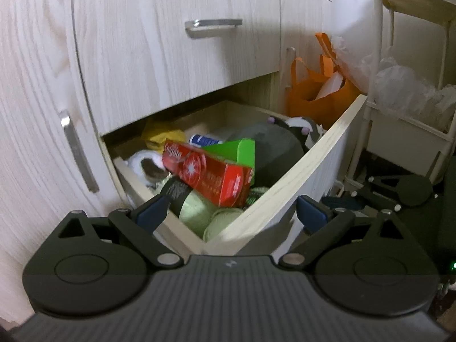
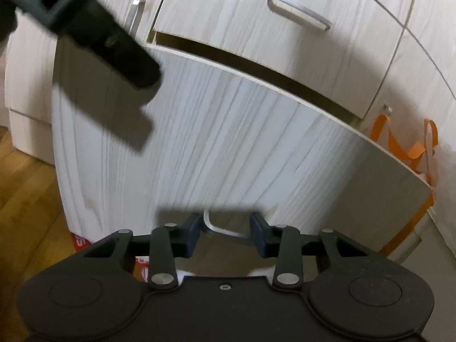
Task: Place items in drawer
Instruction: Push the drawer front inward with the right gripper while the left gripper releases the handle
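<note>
White wood-grain cabinets surround your open drawer [image 1: 285, 188]; the Colgate box [image 1: 208, 175] already lies atop its clutter. Your left gripper [image 1: 230, 213] gapes empty; your right gripper [image 2: 228, 232] brackets the drawer handle [image 2: 219, 229], unclamped. Closing likely remains.

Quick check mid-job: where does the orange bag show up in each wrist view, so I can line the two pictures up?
Left wrist: the orange bag sits upper right of centre, behind the open drawer's far corner, against the cabinet.
Right wrist: only its handles and side show at the right edge, beyond the drawer front.
Shared landmark: the silver handle on the closed drawer above.
</note>
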{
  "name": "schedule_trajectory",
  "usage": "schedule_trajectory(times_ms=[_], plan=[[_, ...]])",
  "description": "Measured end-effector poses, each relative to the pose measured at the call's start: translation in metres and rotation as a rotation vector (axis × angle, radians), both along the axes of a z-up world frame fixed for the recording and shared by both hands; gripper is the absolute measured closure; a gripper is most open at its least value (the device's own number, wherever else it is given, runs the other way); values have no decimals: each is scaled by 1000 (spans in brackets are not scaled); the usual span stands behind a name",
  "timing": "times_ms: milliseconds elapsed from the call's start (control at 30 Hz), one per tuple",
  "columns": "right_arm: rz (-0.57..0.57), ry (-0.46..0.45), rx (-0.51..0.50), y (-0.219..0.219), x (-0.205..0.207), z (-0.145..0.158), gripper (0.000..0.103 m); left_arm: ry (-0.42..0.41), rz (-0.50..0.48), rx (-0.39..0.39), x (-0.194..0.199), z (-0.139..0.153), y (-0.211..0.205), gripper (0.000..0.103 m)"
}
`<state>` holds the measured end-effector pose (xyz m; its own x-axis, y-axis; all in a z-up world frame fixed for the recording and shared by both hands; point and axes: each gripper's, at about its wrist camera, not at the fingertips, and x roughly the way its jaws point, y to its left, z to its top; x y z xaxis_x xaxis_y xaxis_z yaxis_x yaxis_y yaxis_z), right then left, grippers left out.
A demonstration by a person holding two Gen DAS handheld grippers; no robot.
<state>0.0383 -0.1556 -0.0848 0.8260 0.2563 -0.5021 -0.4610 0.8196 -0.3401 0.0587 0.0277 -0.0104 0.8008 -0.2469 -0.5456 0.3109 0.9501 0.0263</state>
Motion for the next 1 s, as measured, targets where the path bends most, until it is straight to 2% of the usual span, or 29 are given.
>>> schedule_trajectory(times_ms=[633,1000], plan=[[4,57,149,-25,18,23,58,80,-3,26,-2,-32,-2,4],[-15,85,219,-32,29,29,58,69,-8,40,-4,-39,-16,5]])
